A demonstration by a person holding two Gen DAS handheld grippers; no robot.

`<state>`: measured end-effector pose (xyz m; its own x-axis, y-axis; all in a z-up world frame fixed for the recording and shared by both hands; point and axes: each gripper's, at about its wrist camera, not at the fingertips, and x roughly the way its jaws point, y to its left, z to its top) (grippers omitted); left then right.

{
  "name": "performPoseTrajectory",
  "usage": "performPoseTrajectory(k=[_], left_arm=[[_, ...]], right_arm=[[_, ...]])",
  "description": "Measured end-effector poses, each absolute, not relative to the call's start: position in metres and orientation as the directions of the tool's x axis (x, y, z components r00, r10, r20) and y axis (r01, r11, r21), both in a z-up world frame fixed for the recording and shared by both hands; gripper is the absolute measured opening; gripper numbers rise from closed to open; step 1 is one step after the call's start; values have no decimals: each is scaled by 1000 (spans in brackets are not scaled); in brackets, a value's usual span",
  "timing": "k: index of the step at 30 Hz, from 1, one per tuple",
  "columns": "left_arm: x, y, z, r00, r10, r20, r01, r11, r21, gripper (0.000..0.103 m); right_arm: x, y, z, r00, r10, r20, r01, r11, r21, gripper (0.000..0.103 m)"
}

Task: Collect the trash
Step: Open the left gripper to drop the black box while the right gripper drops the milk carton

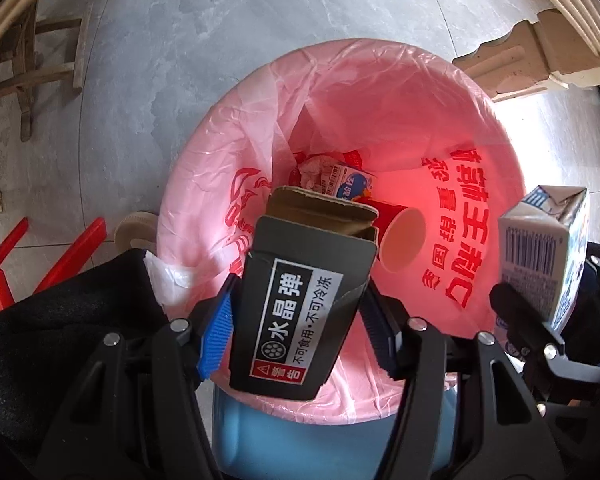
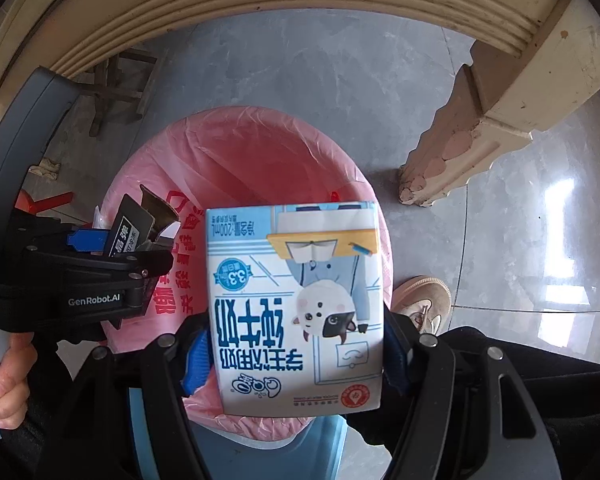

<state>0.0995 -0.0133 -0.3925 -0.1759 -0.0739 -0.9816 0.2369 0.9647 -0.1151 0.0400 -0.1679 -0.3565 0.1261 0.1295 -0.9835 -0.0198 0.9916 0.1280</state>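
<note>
Both grippers hang pointing down over the pink-lined trash bin point(image 1: 380, 92), presumably so a release drops straight in. The left gripper point(image 1: 298, 320) clamps a black cardboard box point(image 1: 300, 304) at the bin's six o'clock; the right gripper point(image 2: 296, 356) pinches a milk carton point(image 2: 296, 312) above the opening. A red paper cup point(image 1: 400, 236) already lies inside.

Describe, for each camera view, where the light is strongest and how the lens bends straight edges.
Left wrist view: a blown-out white patch on the floor past the bin liner, which glows red inside; the wooden moulding curves round the corner. Right wrist view: window glare on the glossy tiles; the moulding arches overhead, while the milk carton stays sharp.
</note>
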Motion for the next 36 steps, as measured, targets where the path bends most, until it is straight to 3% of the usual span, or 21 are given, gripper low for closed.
performPoseTrajectory(k=[18,21,36], left_arm=[[104,-10,-391,-169,-60,-984,218,971,-97,67],[104,-9,-390,-165,-61,-984,215,972,-96,69],[101,-10,-387,-146,-24,-989,232,971,-58,72]], right_arm=[[42,-163,-366,87,156,-984,-54,987,152,67],[42,-159,-365,86,147,-985,-66,988,142,80],[43,-158,-364,89,142,-986,-54,989,138,80]])
